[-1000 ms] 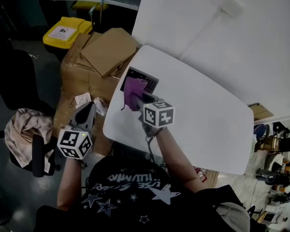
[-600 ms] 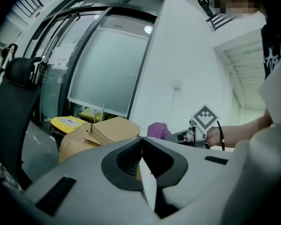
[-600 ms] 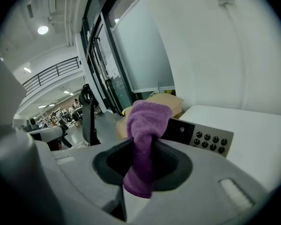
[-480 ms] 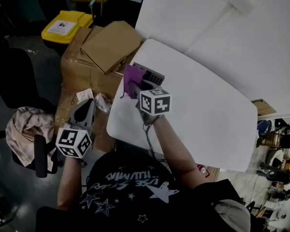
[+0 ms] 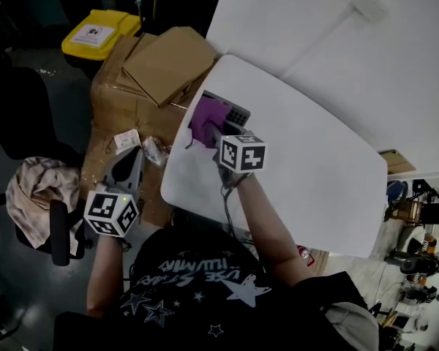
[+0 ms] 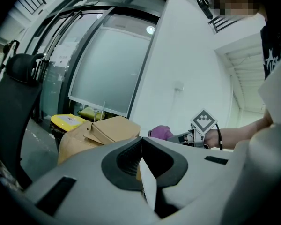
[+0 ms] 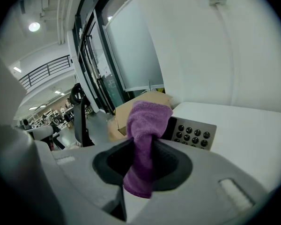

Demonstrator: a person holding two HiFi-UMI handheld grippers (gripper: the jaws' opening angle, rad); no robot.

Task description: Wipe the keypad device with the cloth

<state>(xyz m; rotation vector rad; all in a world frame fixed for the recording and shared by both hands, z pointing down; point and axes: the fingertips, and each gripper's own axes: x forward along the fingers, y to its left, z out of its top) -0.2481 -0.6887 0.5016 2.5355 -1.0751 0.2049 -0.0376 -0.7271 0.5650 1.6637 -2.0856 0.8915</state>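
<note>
Right tool [image 7: 141, 156] pinches a limp purple cloth [image 7: 147, 118] by its bunched middle, over the stiff, likely light keypad [image 7: 193, 134] at the table [image 5: 307, 174] corner; left tool [image 6: 141, 159], pressed together, hangs aside.

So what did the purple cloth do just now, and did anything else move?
The right gripper slid the purple towel cloth forward over the grey keypad device, away from the person, then slightly right, gripping it all along. The left gripper stayed shut, low beside the white table. The keypad device seems not to have moved.
</note>
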